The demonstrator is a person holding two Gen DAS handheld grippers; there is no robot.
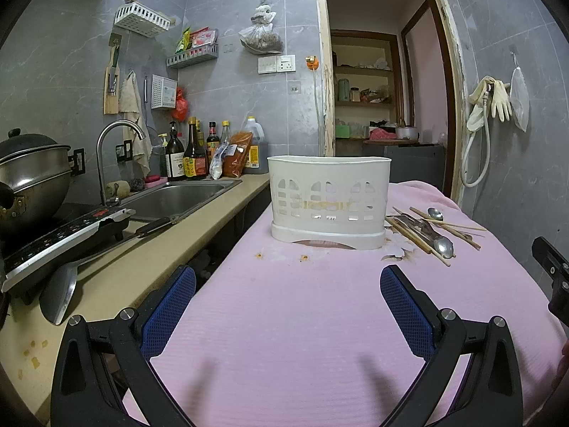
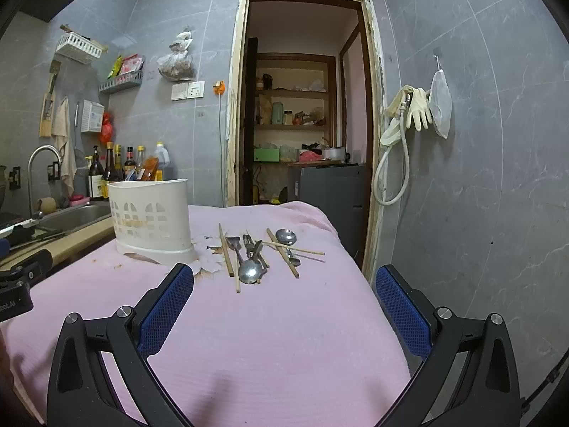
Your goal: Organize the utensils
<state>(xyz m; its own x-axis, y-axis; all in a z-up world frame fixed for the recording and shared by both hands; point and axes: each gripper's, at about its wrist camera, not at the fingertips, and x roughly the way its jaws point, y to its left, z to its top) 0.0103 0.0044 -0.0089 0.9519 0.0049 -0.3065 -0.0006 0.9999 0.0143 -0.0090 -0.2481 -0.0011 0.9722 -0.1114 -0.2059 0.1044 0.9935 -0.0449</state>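
A: How many pieces lie on the table?

B: Two spoons with bowls clearly visible: a near spoon and a far spoon. About four chopsticks can be made out as separate wooden sticks, some crossing the metal pieces. A further cluster of metal handles sits between the spoons; its count cannot be told. The whole pile lies just to the right of the basket on the pink cloth.

A: And the container?

B: One white basket with slotted walls stands upright on its base, at the far left part of the cloth. Nothing rises above its rim; its inside is not visible from either view.

A: The grippers?

B: The left gripper is spread wide and grasps nothing; it faces the basket, well short of it. The right gripper is likewise released and bare, facing the pile without touching it.

A: What is cut off or unclear?

B: The sink and the bottles sit to the left; the bottle labels are too small to read. A pot is cropped by the left frame edge.
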